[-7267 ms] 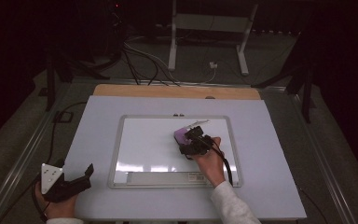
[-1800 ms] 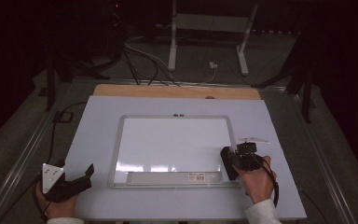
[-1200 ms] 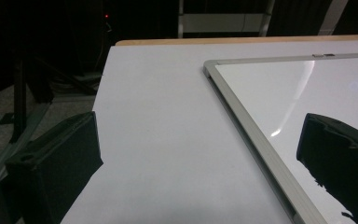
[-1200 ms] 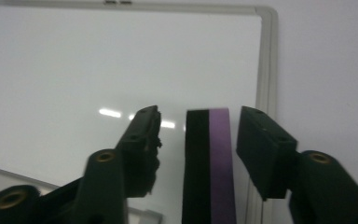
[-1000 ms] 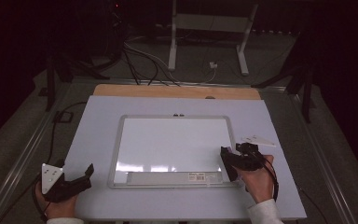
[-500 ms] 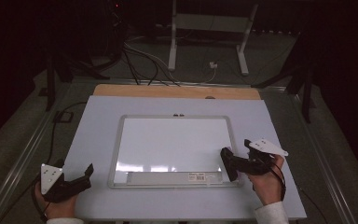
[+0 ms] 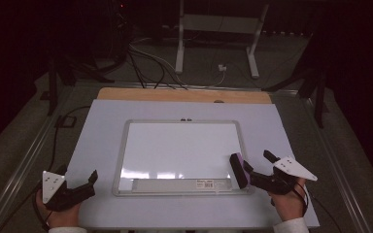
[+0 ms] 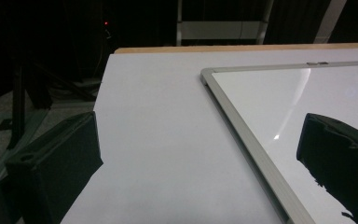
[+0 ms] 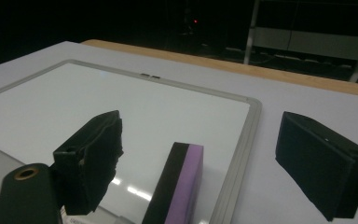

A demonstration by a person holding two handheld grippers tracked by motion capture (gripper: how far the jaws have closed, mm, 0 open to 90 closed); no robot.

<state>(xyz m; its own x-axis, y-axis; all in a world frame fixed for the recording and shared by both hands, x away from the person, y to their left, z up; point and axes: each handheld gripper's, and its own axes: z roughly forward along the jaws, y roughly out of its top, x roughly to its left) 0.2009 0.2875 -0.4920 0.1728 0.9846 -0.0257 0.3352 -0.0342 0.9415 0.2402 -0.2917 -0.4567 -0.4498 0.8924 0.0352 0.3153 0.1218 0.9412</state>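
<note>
A white whiteboard (image 7: 182,150) with a grey frame lies flat in the middle of the table. A black and purple eraser (image 7: 238,170) stands on its edge at the board's near right corner. My right gripper (image 7: 253,166) is open around it. In the right gripper view the eraser (image 9: 179,186) stands between the spread jaws of that gripper (image 9: 209,149), closer to the left one and clear of both. My left gripper (image 7: 77,177) rests at the table's near left corner, open. In its own view the left gripper (image 8: 196,163) holds nothing, and the whiteboard's frame (image 8: 242,130) runs past on the right.
The white tabletop (image 7: 102,126) ends in a wooden strip (image 7: 184,95) at the far edge. Cables (image 7: 150,58) and a white stand's legs (image 7: 216,43) lie on the dark floor beyond. A marker tray (image 7: 175,184) runs along the board's near side.
My right gripper brought the eraser from the board's upper right down to its near right corner, then spread its jaws off it. The left gripper stayed put.
</note>
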